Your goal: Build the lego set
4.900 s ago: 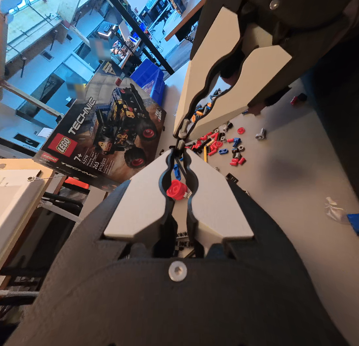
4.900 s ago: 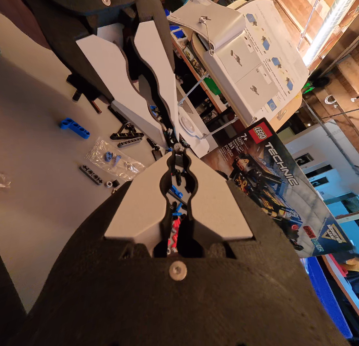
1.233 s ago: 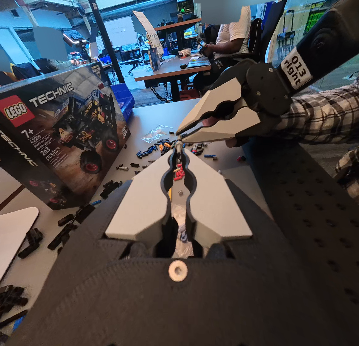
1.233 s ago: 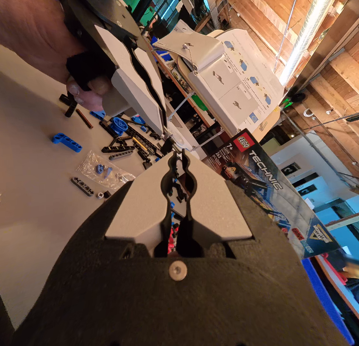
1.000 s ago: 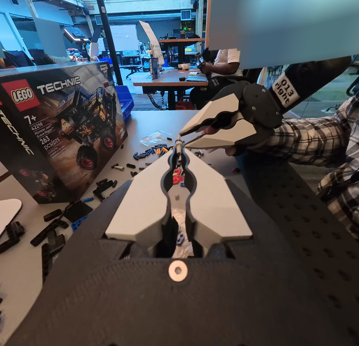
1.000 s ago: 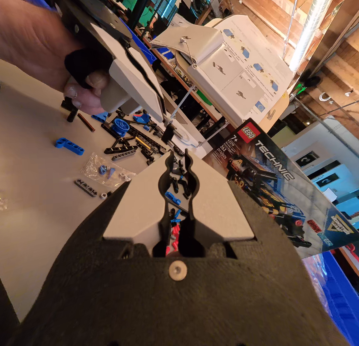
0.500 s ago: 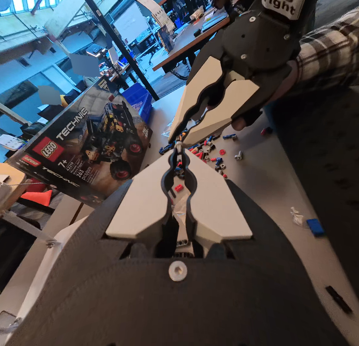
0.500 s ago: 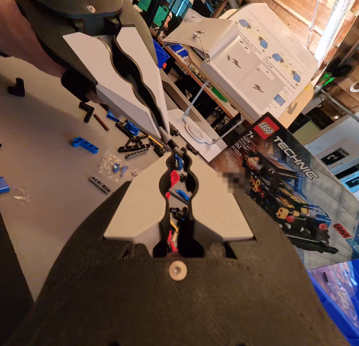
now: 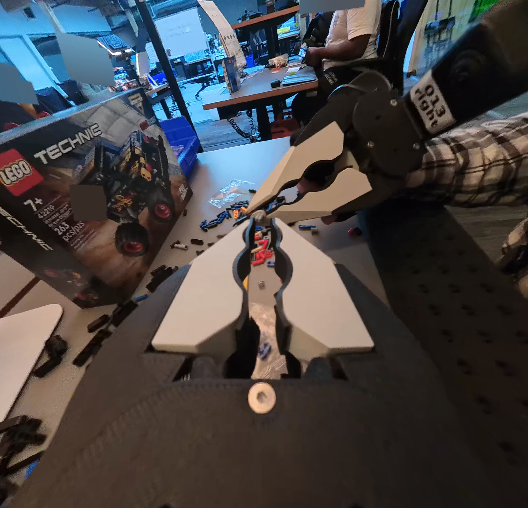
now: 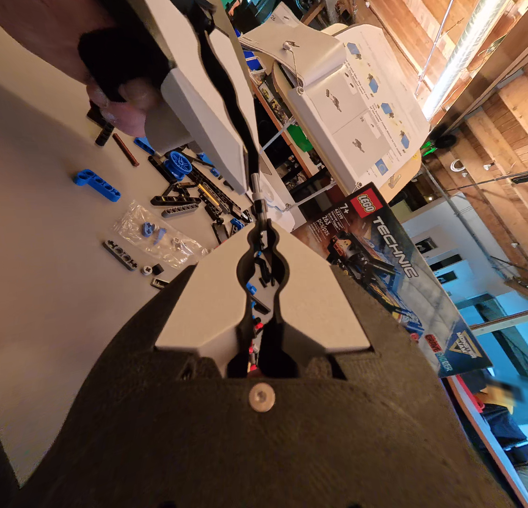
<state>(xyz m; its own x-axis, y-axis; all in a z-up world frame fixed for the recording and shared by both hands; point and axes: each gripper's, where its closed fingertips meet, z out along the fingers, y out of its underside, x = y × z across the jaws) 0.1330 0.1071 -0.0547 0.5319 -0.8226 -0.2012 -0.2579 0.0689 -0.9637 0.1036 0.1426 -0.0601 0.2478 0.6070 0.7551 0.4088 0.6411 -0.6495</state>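
You're early in the build: most pieces lie loose on the desk (image 9: 234, 157). Your left claw (image 9: 259, 223) and right claw (image 10: 261, 223) meet tip to tip in mid-air, each pinched on an end of a small grey axle piece (image 10: 258, 197) (probably with a black bush). Only the right wrist view shows the instruction booklet (image 10: 351, 109); the left shows red pins (image 9: 261, 254).
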